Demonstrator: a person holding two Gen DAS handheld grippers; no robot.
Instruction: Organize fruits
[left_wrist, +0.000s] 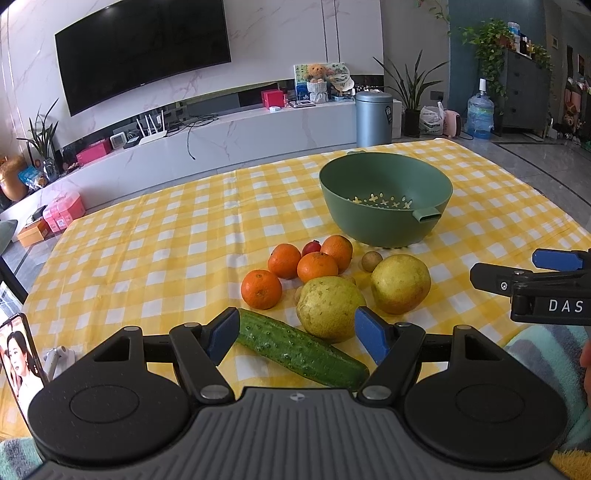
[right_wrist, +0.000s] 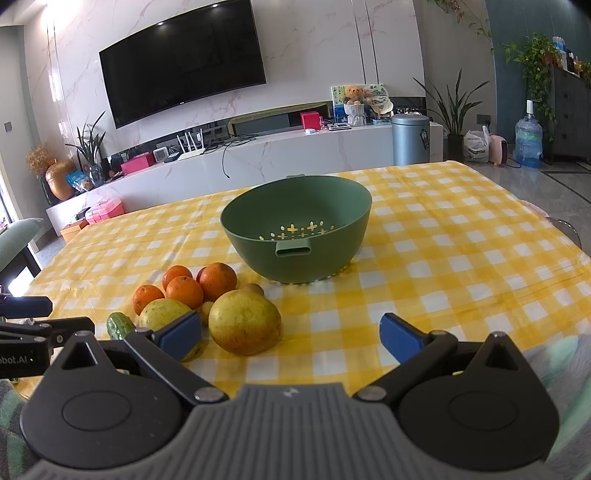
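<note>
Wall-mounted television (right_wrist: 183, 61) above marble console (right_wrist: 280, 155)

Both claws hang level and side by side, the left claw (left_wrist: 297, 338) with its blue pads spread wide and holding nothing, the right claw (right_wrist: 291, 336) likewise spread and unladen.
</note>
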